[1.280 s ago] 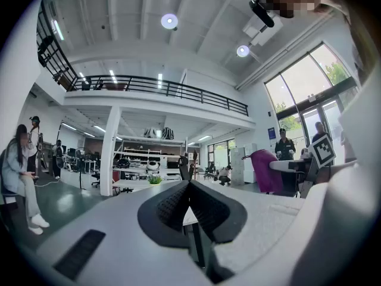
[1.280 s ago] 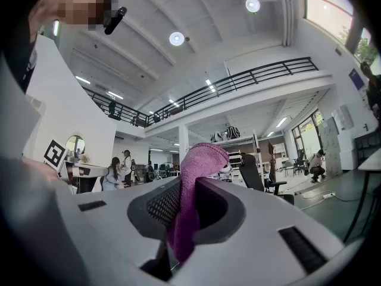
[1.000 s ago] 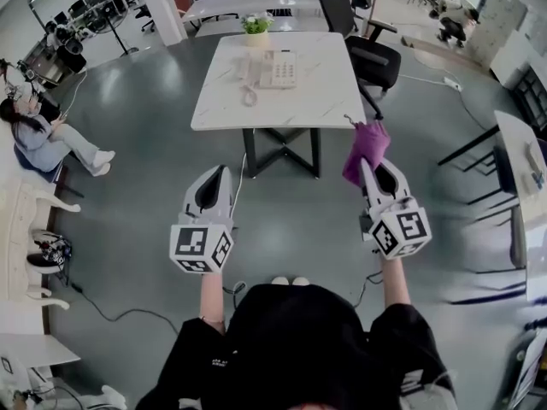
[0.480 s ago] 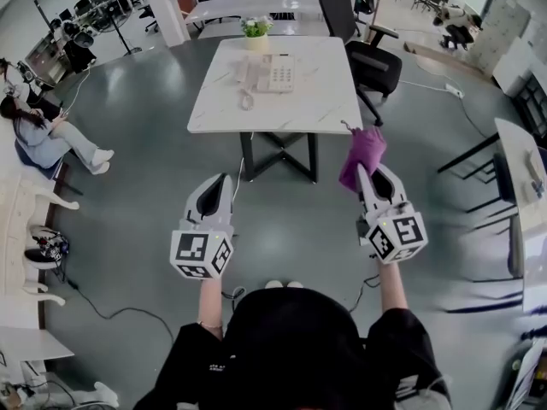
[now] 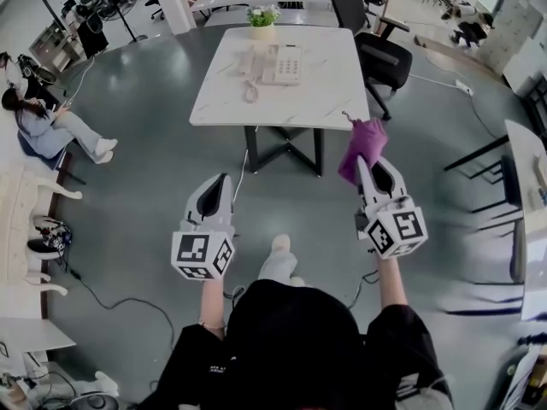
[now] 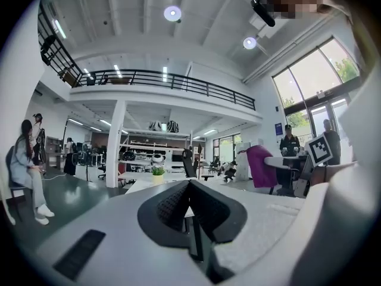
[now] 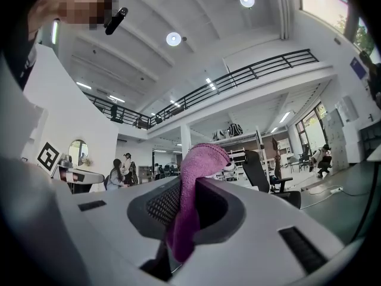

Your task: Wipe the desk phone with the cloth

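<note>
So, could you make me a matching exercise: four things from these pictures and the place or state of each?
1. cloth
2. desk phone
3. potted plant
4. left gripper

a. at the far edge of the table
b. shut, with nothing between the jaws
c. clamped in the right gripper
d. on the table, just before the potted plant

Pairs: 1-c, 2-d, 3-a, 4-b

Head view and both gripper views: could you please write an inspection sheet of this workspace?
Surface: white marble-look rectangular table, mostly bare.
Job's things: white desk phone on the table; purple cloth held off it.
Clutter: potted green plant at the table's far edge.
Grippers: left gripper shut, empty; right gripper shut on the purple cloth.
Cables: phone cord on the table; black cable on the floor.
Surroundings: black office chair beside the table; seated person at left.
</note>
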The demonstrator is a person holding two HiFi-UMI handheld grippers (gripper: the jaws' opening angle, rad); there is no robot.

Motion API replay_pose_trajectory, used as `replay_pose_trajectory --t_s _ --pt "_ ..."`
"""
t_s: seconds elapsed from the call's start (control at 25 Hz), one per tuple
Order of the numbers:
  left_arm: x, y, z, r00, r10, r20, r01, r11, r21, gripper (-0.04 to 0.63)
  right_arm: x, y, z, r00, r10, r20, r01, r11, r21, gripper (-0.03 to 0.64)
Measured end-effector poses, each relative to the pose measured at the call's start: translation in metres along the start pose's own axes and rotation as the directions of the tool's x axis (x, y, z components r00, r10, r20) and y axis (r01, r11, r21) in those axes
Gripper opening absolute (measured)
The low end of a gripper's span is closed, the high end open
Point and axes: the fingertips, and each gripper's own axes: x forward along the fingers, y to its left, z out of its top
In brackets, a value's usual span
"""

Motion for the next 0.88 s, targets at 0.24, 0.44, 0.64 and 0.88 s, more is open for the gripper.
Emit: replay_pose_trajectory --t_s 0.24,0.44,0.64,0.88 --pt "0.04 0.03 0.0 1.0 0.009 0.008 -0.009 1.0 -0.003 -0.003 0.046 -0.016 -0.011 1.0 -0.006 -0.003 0.006 1.0 0.006 0.032" --pt "0.09 0.057 0.005 1.0 0.001 0.015 -0.001 1.0 -0.02 -0.003 0.093 -0.033 -0.017 1.0 -0.016 -0.017 0.016 1.0 0.004 0.032" --pt "0.137 0.081 0.007 1.0 -0.021 0.007 0.021 0.999 -0.026 -0.003 0.139 -0.048 -0.022 0.999 -0.032 -0.027 0.032 0.999 0.009 0.032" --pt "0.183 0.108 0.01 0.999 -0.038 0.005 0.038 0.999 -0.034 -0.003 0.188 -0.062 -0.029 0.999 -0.042 -0.036 0.042 0.999 0.011 0.032"
